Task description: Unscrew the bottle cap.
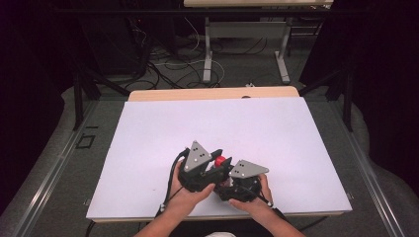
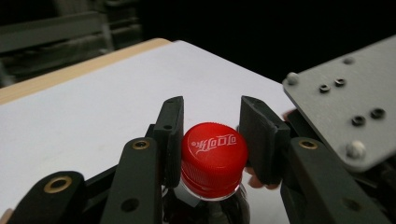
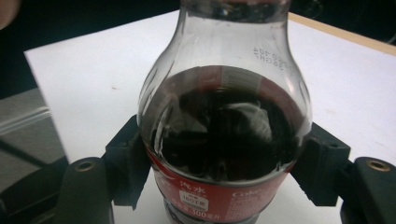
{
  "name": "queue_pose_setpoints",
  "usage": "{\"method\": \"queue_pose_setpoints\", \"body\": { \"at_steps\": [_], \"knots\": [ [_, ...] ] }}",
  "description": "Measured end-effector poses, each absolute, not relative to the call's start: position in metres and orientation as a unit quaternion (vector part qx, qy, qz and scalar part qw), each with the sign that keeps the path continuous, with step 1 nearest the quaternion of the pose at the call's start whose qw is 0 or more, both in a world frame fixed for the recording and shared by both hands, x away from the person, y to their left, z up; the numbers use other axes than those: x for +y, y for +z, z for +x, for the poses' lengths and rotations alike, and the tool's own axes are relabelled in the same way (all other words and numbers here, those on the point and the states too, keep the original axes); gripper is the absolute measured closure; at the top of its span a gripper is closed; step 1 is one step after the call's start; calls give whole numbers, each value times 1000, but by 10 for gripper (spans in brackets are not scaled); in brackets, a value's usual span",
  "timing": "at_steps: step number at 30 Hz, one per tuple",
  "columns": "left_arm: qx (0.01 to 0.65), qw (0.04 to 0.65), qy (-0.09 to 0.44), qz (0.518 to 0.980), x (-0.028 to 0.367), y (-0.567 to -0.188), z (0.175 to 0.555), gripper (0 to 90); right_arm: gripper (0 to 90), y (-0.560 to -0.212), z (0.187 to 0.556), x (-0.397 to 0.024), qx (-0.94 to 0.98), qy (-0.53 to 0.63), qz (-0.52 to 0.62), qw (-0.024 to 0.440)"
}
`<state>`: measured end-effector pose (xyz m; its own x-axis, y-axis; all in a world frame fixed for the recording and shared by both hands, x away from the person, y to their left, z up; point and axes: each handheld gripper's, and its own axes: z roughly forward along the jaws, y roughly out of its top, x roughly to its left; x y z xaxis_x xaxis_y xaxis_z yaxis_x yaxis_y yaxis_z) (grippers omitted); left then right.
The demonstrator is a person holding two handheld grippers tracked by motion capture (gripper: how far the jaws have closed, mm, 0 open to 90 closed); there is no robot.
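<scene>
Two grips share my half-full, slippery cola bottle (image 3: 224, 135): right gripper (image 3: 224, 175) fingers clenched round its belly, left gripper (image 2: 211, 140) fingers grasping the ribbed red cap (image 2: 213, 156).

White table (image 1: 163, 128) bare all round, bottle (image 3: 224, 135) w/ red cap (image 2: 214, 156) sole obstacle, btwn both grippers

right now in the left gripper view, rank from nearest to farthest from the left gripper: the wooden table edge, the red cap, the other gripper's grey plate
1. red cap, between the left gripper jaws.
2. grey plate, close by at the right.
3. wooden table edge, far off at the upper left, beyond the white sheet.
</scene>
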<state>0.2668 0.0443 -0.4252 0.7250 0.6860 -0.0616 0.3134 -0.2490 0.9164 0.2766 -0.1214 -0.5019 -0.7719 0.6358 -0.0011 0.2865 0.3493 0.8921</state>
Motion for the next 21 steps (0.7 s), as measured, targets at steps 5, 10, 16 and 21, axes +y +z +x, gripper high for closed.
{"method": "queue_pose_setpoints", "body": {
  "at_steps": [5,10,16,21],
  "knots": [
    [287,524,110,795,56,-417,280,481,295,-499,277,-125,801,507,277,158],
    [227,549,18,804,75,-412,302,462,295,-496,277,-128,805,523,255,117],
    [147,566,-64,809,88,-417,318,572,295,-495,275,-124,810,531,230,96],
    [126,556,-36,821,87,-415,311,622,295,-498,273,-122,811,532,228,91]
  ]
}}
